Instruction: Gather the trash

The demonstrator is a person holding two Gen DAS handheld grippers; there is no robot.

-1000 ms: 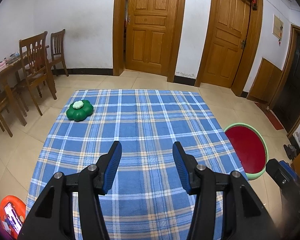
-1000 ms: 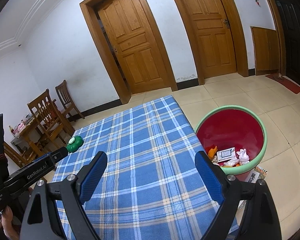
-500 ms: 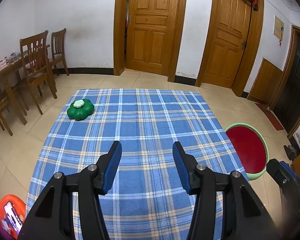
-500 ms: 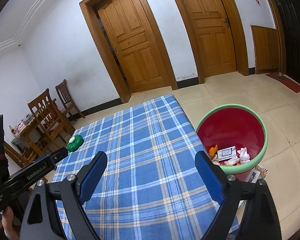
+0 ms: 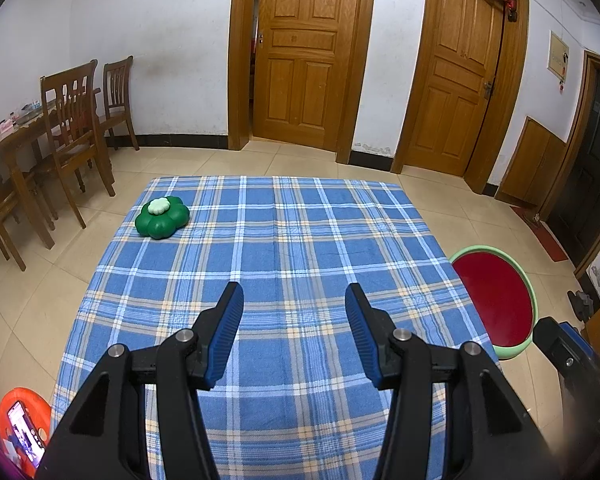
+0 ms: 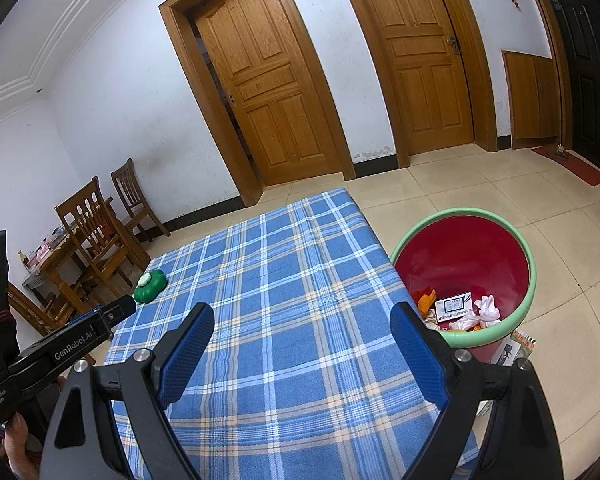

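A woven blue plaid cloth (image 5: 284, 264) with pale yellow and white stripes covers the bench, its weave showing soft wrinkles near the far end. Both grippers hang above its near part: the left gripper (image 5: 294, 306) has its ribbed blue-padded fingers (image 5: 228, 320) partly apart with nothing between them, and the right gripper (image 6: 302, 338) stands spread wide, also empty. The only object on the cloth is a glossy green flower-shaped thing (image 5: 163, 217) with a pale lobed cap, near the far left corner. Beside the bench's right edge, on the glazed beige floor tiles, stands a round bin (image 6: 496, 232), red inside with a mint-green rim. The trash (image 6: 456, 310) lies in its bottom: a small printed box, crumpled white pieces and something orange, partly hidden behind the right finger. Papers by the bin's base are cut off and hard to read.
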